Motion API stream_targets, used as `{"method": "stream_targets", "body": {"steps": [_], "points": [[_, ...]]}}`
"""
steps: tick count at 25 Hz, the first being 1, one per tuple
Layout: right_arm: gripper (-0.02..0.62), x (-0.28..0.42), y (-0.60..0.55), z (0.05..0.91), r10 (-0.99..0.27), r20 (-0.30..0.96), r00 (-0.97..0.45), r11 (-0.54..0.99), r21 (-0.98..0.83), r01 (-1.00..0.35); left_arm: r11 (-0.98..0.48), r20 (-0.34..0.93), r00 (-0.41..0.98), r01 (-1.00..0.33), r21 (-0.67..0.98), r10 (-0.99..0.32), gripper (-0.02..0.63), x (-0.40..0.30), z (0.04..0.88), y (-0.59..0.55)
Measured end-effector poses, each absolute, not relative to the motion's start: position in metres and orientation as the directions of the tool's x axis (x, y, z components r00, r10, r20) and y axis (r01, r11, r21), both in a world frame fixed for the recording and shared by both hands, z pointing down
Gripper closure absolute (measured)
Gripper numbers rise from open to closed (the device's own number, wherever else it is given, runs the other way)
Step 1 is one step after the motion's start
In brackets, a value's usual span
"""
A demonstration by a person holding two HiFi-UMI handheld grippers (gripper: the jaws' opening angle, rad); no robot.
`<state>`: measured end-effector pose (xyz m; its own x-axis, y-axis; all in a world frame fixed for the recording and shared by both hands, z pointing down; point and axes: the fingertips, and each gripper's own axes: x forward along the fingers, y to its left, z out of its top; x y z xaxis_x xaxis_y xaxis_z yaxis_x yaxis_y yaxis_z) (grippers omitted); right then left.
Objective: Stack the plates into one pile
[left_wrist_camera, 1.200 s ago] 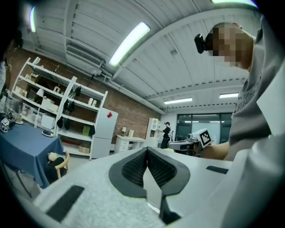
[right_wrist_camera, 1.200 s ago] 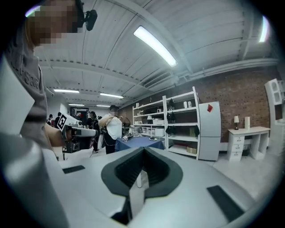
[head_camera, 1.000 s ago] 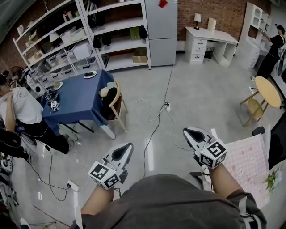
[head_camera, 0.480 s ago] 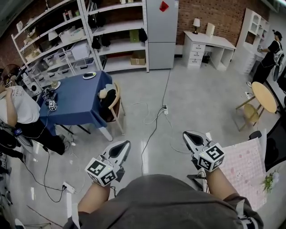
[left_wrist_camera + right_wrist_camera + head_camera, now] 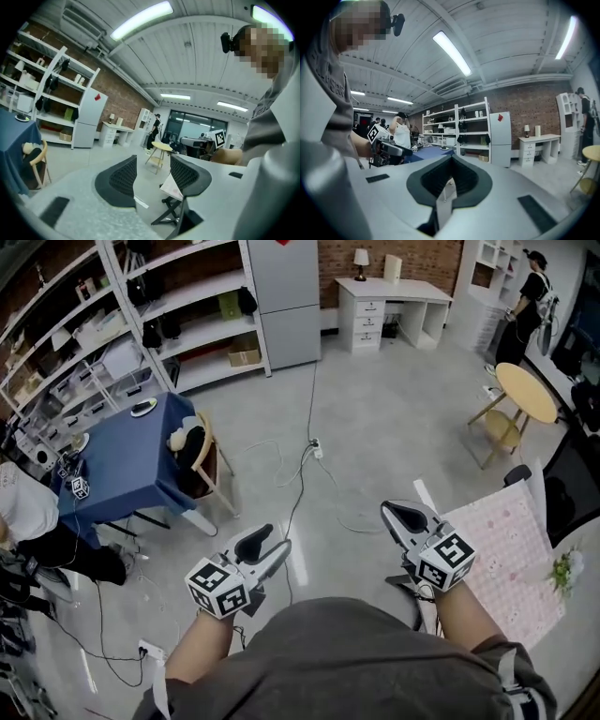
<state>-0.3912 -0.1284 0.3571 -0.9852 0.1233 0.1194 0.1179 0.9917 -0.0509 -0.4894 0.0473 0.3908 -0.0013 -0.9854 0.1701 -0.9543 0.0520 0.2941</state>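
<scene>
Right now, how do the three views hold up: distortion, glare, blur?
Head view: sharp; shelving bows from the wide lens, and the floor shows a glare streak. Left gripper view: heavy fisheye, dark corners, ceiling lamp blown out. Right gripper view: same dark corners, bright strip light.

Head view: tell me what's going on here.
A person holds a gripper in each hand over the grey floor, handling nothing. The left gripper has its jaws opening, with nothing between them; the right gripper is shut and empty. Stacking has not begun: what looks like a plate sits on the distant blue table.
</scene>
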Motion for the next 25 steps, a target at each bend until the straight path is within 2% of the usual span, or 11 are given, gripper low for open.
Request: {"method": "stream_targets", "body": {"steps": [9,14,20,25], "points": [[0.601,-0.272,-0.213,0.378,-0.152,0.142,-0.978,0.985,-0.059,-0.162,-0.235,0.268,0.322,-0.921,0.311,-0.908,0.400,-0.407,0.440,-0.096],[0.601,-0.191,-0.238,0.396,-0.322,0.177,-0.930,0.938,-0.077,-0.339,-0.389,0.343,0.504,-0.851,0.352,-0.793,0.400,-0.339,0.481,-0.160],[0.601,-0.125,-0.257,0.420,-0.421,0.213,-0.882,0.885,-0.116,-0.451,-0.461,0.450,0.625,-0.778,0.426,-0.638,0.400,-0.265,0.544,-0.210],[0.601,-0.086,-0.266,0.446,-0.464,0.248,-0.851,0.849,-0.151,-0.507,-0.444,0.552,0.664,-0.748,0.494,-0.504,0.400,-0.219,0.612,-0.242]]}}
